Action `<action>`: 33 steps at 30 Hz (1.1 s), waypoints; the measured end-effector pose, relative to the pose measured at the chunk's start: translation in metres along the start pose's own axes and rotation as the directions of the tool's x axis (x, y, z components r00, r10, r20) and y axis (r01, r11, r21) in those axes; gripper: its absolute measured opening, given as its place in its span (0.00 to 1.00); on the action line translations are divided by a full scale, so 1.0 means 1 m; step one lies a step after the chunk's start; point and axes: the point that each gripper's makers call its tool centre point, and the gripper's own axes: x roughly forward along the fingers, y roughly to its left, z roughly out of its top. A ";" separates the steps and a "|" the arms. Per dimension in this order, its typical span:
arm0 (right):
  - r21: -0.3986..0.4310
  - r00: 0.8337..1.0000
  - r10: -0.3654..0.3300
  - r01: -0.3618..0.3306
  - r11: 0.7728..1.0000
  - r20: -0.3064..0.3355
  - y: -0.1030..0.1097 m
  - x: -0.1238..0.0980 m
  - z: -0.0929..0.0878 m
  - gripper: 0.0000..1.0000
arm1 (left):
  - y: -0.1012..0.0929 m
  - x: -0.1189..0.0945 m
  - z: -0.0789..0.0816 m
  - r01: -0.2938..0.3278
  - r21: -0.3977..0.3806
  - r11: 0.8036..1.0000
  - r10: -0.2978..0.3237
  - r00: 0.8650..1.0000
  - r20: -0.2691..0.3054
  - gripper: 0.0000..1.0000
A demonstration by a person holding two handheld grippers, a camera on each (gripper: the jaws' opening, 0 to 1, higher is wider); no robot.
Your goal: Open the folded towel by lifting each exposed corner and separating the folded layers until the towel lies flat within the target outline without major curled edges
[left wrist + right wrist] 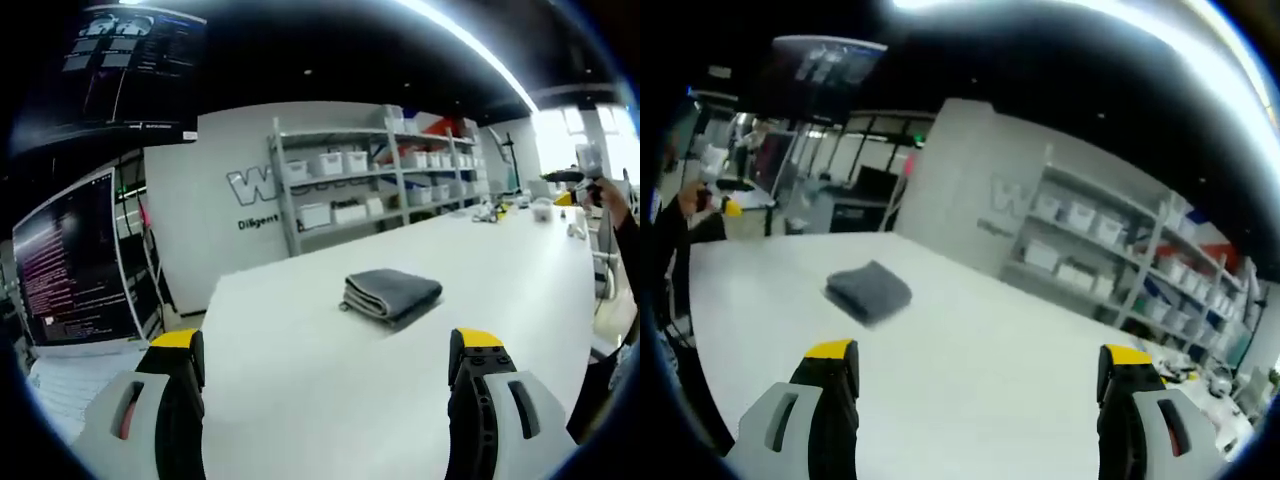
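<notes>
The gray towel (391, 295) sits folded small on the white table (300, 400), well ahead of both tools. The left gripper (335, 365) and the right gripper (980, 375) both have their jaws spread wide and hold nothing. Come in slow and low, and pick one loose corner on top (the stacked edges seem to face left, though it is a bit blurry). Pinch just one layer.

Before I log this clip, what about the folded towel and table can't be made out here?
- Towel corners: left gripper view shows layered folds at one side; individual corners too small. Right gripper view is motion-blurred.
- Target outline: none discernible on the white table in either view.
- Table's near edge: cut off behind the open left gripper and open right gripper.
</notes>
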 end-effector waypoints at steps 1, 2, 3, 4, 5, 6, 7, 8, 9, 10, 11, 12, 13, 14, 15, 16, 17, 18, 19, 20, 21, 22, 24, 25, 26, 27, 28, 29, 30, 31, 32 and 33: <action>-0.002 1.000 0.002 -0.002 1.000 0.002 0.001 0.002 0.001 1.00 | 0.001 0.001 0.000 -0.002 0.000 1.000 0.002 1.000 0.001 1.00; 0.002 1.000 0.003 -0.003 1.000 0.008 0.001 0.004 0.002 1.00 | 0.002 0.002 0.000 -0.005 0.002 1.000 0.005 1.000 0.001 1.00; 0.009 1.000 0.000 0.000 1.000 0.012 -0.001 0.006 0.004 1.00 | 0.004 0.004 0.001 -0.006 0.002 1.000 0.006 1.000 0.001 1.00; 0.009 1.000 -0.002 0.002 1.000 0.013 -0.001 0.007 0.004 1.00 | 0.004 0.004 0.001 -0.007 0.000 1.000 0.007 1.000 0.001 1.00; 0.009 1.000 -0.003 0.003 1.000 0.014 -0.002 0.008 0.006 1.00 | 0.005 0.006 0.004 -0.005 -0.003 1.000 0.005 1.000 0.004 1.00; 0.005 1.000 0.006 -0.006 1.000 0.015 -0.001 0.010 0.009 1.00 | 0.005 0.007 0.006 0.000 -0.008 1.000 0.000 1.000 0.006 1.00; -0.004 1.000 0.019 -0.019 1.000 0.018 0.001 0.011 0.011 1.00 | 0.005 0.009 0.007 0.004 -0.013 1.000 -0.004 1.000 0.002 1.00; -0.004 0.999 0.026 -0.026 1.000 0.022 0.000 0.013 0.013 1.00 | 0.005 0.011 0.008 0.006 -0.014 1.000 -0.007 1.000 -0.002 1.00; -0.002 0.999 0.027 -0.027 1.000 0.021 -0.001 0.014 0.014 1.00 | 0.005 0.013 0.010 0.008 -0.014 1.000 -0.008 1.000 -0.003 1.00; -0.006 1.000 0.021 -0.021 1.000 0.014 -0.003 0.017 0.015 1.00 | 0.005 0.015 0.012 0.007 -0.014 1.000 -0.007 1.000 -0.001 1.00; -0.013 1.000 0.016 -0.016 1.000 0.013 -0.004 0.018 0.016 1.00 | 0.005 0.017 0.014 0.007 -0.012 1.000 -0.007 1.000 0.001 1.00; -0.020 1.000 0.013 -0.013 1.000 0.013 -0.004 0.019 0.017 1.00 | 0.004 0.018 0.015 0.009 -0.010 1.000 -0.009 1.000 0.002 1.00; -0.021 1.000 0.013 -0.013 1.000 0.013 -0.005 0.020 0.018 1.00 | 0.001 0.020 0.016 0.019 -0.009 1.000 -0.019 1.000 0.003 1.00; -0.018 1.000 0.016 -0.016 1.000 0.015 -0.004 0.021 0.019 1.00 | -0.003 0.022 0.018 0.036 -0.008 0.999 -0.036 0.999 0.008 0.99; -0.013 1.000 0.022 -0.022 1.000 0.020 -0.003 0.023 0.021 1.00 | -0.008 0.025 0.019 0.066 -0.008 0.998 -0.066 0.998 0.005 0.99; -0.006 0.999 0.028 -0.028 1.000 0.024 -0.002 0.024 0.022 1.00 | -0.009 0.028 0.021 0.073 -0.010 0.997 -0.072 0.997 0.007 0.99; 0.001 0.999 0.036 -0.036 0.999 0.030 -0.001 0.025 0.023 1.00 | -0.010 0.029 0.023 0.075 -0.010 0.997 -0.075 0.997 0.011 0.99; 0.007 0.998 0.046 -0.046 0.999 0.033 0.002 0.026 0.023 1.00 | -0.010 0.031 0.027 0.074 -0.003 0.997 -0.074 0.997 0.021 0.99; 0.009 0.998 0.055 -0.056 0.998 0.033 0.004 0.028 0.024 1.00 | -0.010 0.034 0.030 0.072 0.006 0.997 -0.072 0.997 0.021 1.00; 0.010 0.998 0.058 -0.058 0.998 0.033 0.005 0.029 0.024 1.00 | -0.010 0.035 0.032 0.072 0.009 0.997 -0.072 0.997 0.021 1.00; 0.011 0.998 0.060 -0.061 0.998 0.032 0.006 0.031 0.024 1.00 | -0.009 0.038 0.035 0.071 0.012 0.997 -0.072 0.997 0.024 1.00; 0.011 0.998 0.061 -0.061 0.998 0.032 0.006 0.032 0.024 1.00 | -0.009 0.041 0.037 0.073 0.011 0.997 -0.073 0.997 0.028 1.00; 0.014 0.997 0.060 -0.061 0.998 0.038 0.006 0.034 0.025 1.00 | -0.008 0.047 0.039 0.079 0.010 0.997 -0.079 0.996 0.039 1.00; 0.015 0.997 0.059 -0.060 0.998 0.041 0.005 0.035 0.026 1.00 | -0.007 0.050 0.039 0.078 0.008 0.997 -0.078 0.996 0.040 1.00; 0.015 0.997 0.059 -0.060 0.998 0.042 0.006 0.035 0.025 1.00 | -0.006 0.053 0.037 0.075 0.003 0.997 -0.075 0.997 0.035 1.00; 0.015 0.997 0.060 -0.060 0.998 0.040 0.006 0.036 0.025 1.00 | -0.005 0.055 0.035 0.074 0.003 0.997 -0.074 0.997 0.031 1.00; 0.017 0.997 0.062 -0.062 0.998 0.040 0.005 0.038 0.025 1.00 | -0.005 0.057 0.033 0.076 0.003 0.997 -0.076 0.997 0.025 1.00; 0.018 0.997 0.065 -0.066 0.998 0.039 0.005 0.040 0.025 1.00 | -0.006 0.061 0.030 0.086 -0.003 0.996 -0.086 0.996 0.018 1.00; 0.019 0.997 0.067 -0.068 0.998 0.037 0.004 0.042 0.026 1.00 | -0.006 0.064 0.030 0.095 -0.009 0.995 -0.095 0.995 0.017 1.00; 0.017 0.997 0.068 -0.069 0.997 0.037 0.004 0.046 0.027 1.00 | -0.006 0.067 0.031 0.101 -0.015 0.995 -0.101 0.995 0.022 1.00; 0.017 0.997 0.068 -0.069 0.997 0.037 0.005 0.047 0.028 1.00 | -0.006 0.071 0.032 0.103 -0.019 0.994 -0.103 0.994 0.024 1.00; 0.012 0.997 0.061 -0.061 0.998 0.036 0.005 0.050 0.028 1.00 | -0.006 0.074 0.033 0.101 -0.020 0.995 -0.100 0.995 0.029 1.00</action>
